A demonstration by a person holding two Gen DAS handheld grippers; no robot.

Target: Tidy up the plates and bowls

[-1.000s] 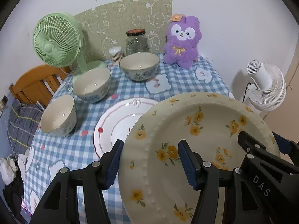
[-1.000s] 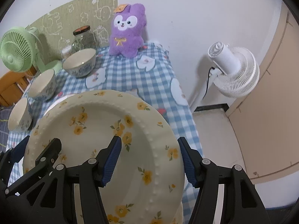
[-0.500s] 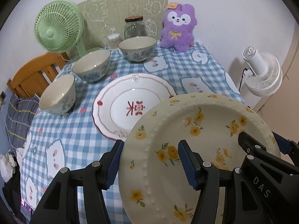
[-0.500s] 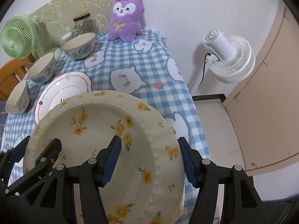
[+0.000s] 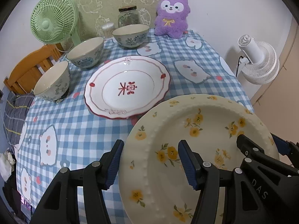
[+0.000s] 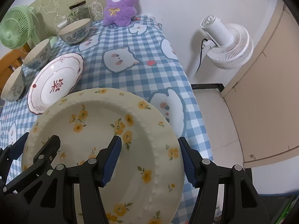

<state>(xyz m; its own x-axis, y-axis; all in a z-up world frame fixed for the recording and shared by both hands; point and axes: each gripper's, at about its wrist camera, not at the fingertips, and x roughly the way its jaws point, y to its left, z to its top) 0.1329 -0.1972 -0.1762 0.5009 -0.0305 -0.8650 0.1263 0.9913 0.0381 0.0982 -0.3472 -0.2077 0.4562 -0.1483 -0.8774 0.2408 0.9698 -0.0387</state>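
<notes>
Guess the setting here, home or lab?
Most likely a home dining corner: a checked cartoon tablecloth, a purple plush toy against the wall, a green desk fan, and household bowls and plates laid out.

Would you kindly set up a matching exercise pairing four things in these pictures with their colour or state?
Things:
1. yellow-flowered plate
2. red-rimmed plate
3. plush rabbit
4. desk fan

Descriptions:
A. green, standing at the table's far left
B. lying flat on the checked tablecloth, untouched
C. purple, sitting against the wall
D. gripped at opposite rims by the left gripper and the right gripper

Pairs: 1-D, 2-B, 3-C, 4-A
</notes>
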